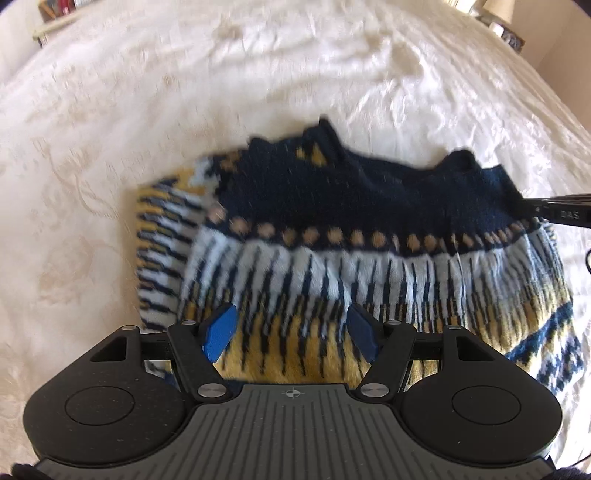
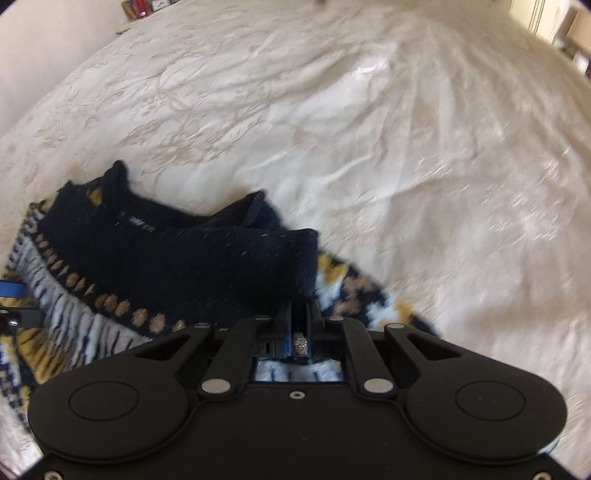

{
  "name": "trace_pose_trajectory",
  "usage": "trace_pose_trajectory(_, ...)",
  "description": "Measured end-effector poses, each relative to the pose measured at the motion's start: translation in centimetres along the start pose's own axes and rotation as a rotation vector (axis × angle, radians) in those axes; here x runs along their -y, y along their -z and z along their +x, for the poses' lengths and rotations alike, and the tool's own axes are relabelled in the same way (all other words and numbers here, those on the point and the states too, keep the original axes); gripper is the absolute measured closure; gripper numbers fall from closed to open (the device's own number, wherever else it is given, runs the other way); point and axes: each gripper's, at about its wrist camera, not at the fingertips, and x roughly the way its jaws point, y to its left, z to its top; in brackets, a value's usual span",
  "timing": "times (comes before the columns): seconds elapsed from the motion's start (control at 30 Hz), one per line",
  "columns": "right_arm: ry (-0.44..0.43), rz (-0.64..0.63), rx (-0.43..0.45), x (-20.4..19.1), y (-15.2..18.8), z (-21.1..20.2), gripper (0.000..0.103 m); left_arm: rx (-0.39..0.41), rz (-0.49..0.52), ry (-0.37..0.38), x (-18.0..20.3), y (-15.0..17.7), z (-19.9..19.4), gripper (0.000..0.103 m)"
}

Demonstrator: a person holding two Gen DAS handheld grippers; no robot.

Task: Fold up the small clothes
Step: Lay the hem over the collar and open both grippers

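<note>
Left hand-held gripper (image 1: pixel 291 334) spread; right hand-held gripper (image 2: pixel 300 325) clamped.

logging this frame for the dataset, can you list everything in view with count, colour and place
knit sweater: one, navy with yellow, pale blue and tan pattern, lying partly folded on the bed
bedspread: one, cream with faint floral pattern, covering the bed under the sweater
shelf items: several, mixed colours, too blurred to name, far left corner
left gripper: one, black with blue pads, open, over the sweater's yellow hem
right gripper: one, black, shut on the sweater's navy edge
</note>
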Motion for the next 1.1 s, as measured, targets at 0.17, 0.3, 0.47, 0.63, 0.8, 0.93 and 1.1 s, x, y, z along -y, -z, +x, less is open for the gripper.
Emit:
trace_pose_trajectory(0.17, 0.018, 0.072, -0.037, 1.6, -0.1, 1.5, 0.09, -0.017, 0.002, -0.03, -0.7, 0.2, 0.3, 0.039)
trace_pose_trajectory(0.3, 0.04, 0.039, -0.053, 0.9, 0.3, 2.3, 0.084, -0.047, 0.055, -0.067, -1.0, 0.7, 1.3, 0.039)
trace_pose_trajectory(0.47, 0.048, 0.087, -0.009, 1.2, 0.4, 0.5, 0.048, -0.017, 0.0, -0.053, -0.6, -0.2, -0.5, 0.039)
trace_pose_trajectory(0.63, 0.009, 0.091, 0.063, 0.0, 1.4, -2.5, 0.022, -0.028, -0.035, -0.046, 0.0, -1.4, -0.9, 0.038)
trace_pose_trajectory(0.8, -0.032, 0.043, 0.064, -3.2, 2.6, -3.4, 0.01, -0.066, -0.05, -0.036, 0.7, -2.1, 0.0, 0.038)
trace_pose_trajectory(0.93, -0.055, -0.021, 0.057, -6.2, 3.5, -3.4, 0.001, -0.062, -0.033, -0.054, 1.4, -2.5, 0.4, 0.025)
trace_pose_trajectory(1.1, -0.069, -0.115, 0.021, -9.2, 3.7, -2.2, 0.001, -0.073, -0.003, -0.101, 1.7, -3.0, 2.0, 0.024)
